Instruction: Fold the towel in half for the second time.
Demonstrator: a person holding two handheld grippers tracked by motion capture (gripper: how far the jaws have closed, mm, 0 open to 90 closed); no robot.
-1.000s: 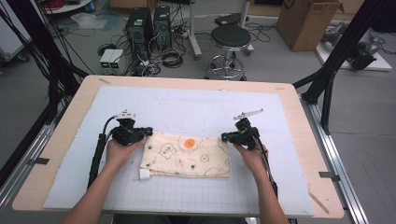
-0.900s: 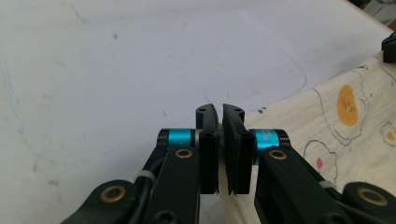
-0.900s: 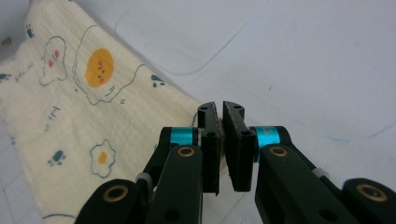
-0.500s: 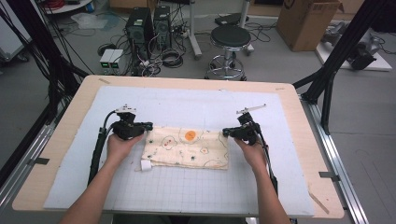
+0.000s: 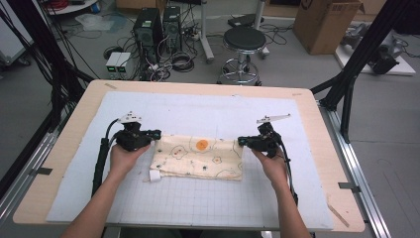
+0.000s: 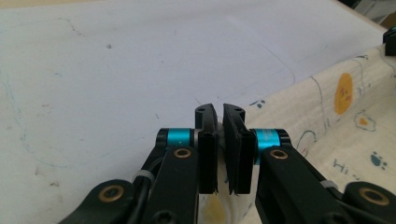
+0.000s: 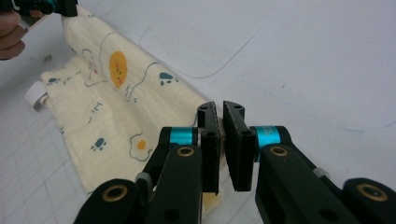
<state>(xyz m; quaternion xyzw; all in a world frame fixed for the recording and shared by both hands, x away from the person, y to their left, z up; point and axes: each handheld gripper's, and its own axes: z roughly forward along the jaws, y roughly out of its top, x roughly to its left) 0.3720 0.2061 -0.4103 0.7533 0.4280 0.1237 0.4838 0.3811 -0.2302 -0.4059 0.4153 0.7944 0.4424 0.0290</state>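
We see the cloth [image 5: 200,157] folded mid-table [image 5: 307,114], our left tongs [image 5: 157,133] clamped on its ten o'clock corner, our right tongs [image 5: 241,141] clamped on its two o'clock corner, the far edge held between them

counted on and around the table

one printed cream cloth [image 5: 200,157] and two grippers, left [image 5: 154,134] and right [image 5: 241,141], are counted on one white mat [image 5: 208,114]; beyond, one stool [image 5: 243,39], two computer towers [image 5: 146,27], one cardboard box [image 5: 324,25].
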